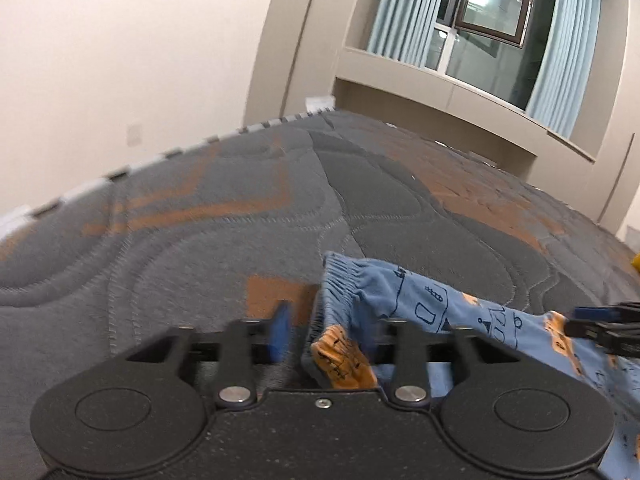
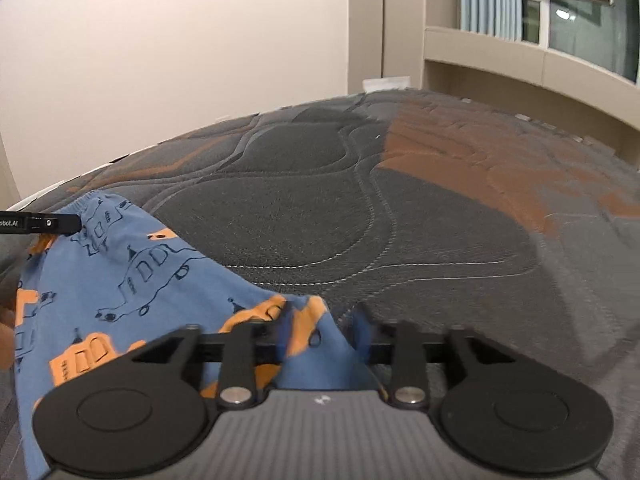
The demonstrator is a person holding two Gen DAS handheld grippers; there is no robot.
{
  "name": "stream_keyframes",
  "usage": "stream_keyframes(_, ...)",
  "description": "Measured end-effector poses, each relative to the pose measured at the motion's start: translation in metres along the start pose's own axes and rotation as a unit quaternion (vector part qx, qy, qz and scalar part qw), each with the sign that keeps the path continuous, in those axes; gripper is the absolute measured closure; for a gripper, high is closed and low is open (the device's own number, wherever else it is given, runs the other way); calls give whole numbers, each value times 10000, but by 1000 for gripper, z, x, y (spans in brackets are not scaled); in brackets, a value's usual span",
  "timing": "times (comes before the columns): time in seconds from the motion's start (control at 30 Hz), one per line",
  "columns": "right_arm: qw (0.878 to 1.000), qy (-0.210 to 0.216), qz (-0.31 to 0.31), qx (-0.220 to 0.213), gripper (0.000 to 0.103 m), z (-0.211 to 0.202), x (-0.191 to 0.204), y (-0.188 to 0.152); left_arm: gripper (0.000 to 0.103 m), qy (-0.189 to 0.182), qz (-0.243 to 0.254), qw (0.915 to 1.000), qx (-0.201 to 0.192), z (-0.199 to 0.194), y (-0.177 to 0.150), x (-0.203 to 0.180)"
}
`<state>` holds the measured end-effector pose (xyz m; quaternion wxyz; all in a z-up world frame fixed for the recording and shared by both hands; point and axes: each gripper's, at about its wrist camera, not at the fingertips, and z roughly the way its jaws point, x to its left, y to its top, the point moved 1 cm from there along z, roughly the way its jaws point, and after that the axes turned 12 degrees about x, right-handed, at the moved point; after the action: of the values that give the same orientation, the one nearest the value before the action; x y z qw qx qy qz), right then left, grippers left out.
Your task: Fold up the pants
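Observation:
Blue child's pants [image 1: 424,300] printed with dark outlines and orange vehicles lie on a grey and orange quilted mattress [image 1: 200,220]. In the left wrist view my left gripper [image 1: 323,330] straddles the gathered waistband end. Its blue fingers [image 1: 282,328] stand apart, and a gap shows beside the cloth. My right gripper [image 1: 600,328] reaches in from the right edge of that view. In the right wrist view the pants [image 2: 120,272] spread to the left, and my right gripper [image 2: 324,330] has a raised corner of the cloth between its open, blurred fingers. The left gripper's tip [image 2: 60,223] shows at the waistband.
The mattress [image 2: 400,220] stretches far ahead to a cream wall and a ledge under a window with pale blue curtains [image 1: 400,20]. Its striped edge [image 1: 120,174] runs along the left. Something yellow [image 1: 636,260] peeks in at the right border.

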<state>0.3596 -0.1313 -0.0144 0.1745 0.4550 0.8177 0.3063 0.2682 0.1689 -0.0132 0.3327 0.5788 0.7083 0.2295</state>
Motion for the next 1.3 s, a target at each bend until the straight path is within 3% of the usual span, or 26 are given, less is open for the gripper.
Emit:
stream_keyframes(0.07,9998,58,-74,-147,18,-18,4,-11,21,209,148,9995,-177,-12,-5,-10)
stream_keyframes(0.1,9997,37,-115,-197,8,-28,7,-20,18,328,245,9988,-270,-17,-8,-16)
stream_keyframes(0.17,9993,-156,-212,-276,2,-49,16,-42,0,507,491,9965,-454,-26,-14,-36)
stream_keyframes(0.3,9949,-795,-524,-337,0,-83,32,-92,1,477,1031,9906,-762,-37,-36,-83)
stream_keyframes(0.37,9897,-1243,-631,-319,0,-92,36,-111,1,317,1241,9888,-760,-37,-46,-102)
stream_keyframes(0.47,9839,-1732,-404,-200,0,-109,28,-141,1,433,1596,9845,-582,-29,-59,-129)
stream_keyframes(0.53,9814,-1912,-80,-167,0,-121,16,-159,1,663,2039,9760,-369,-23,-63,-146)
stream_keyframes(0.63,9728,-2230,603,-202,0,-148,-9,-185,0,1187,2662,9566,-68,-12,-74,-162)
stream_keyframes(0.77,9529,-2785,1199,-84,0,-176,-48,-228,0,1403,2898,9467,-103,-17,-79,-164)
stream_keyframes(0.87,9465,-2693,1759,-274,0,-202,-75,-253,0,1585,2812,9465,-61,-24,-79,-170)
stream_keyframes(0.97,9173,-3444,1950,-428,0,-223,-87,-276,1,1557,2826,9464,-143,-31,-78,-186)
stream_keyframes(1.03,9148,-3335,2179,-661,0,-237,-94,-288,1,1325,2930,9466,-243,-37,-78,-207)
stream_keyframes(1.17,9190,-2291,2932,-1299,0,-263,-107,-316,0,605,3234,9430,-494,-44,-81,-263)
stream_keyframes(1.3,9224,-1654,3208,-1378,0,-270,-113,-334,0,-320,3621,9299,-560,-41,-88,-333)
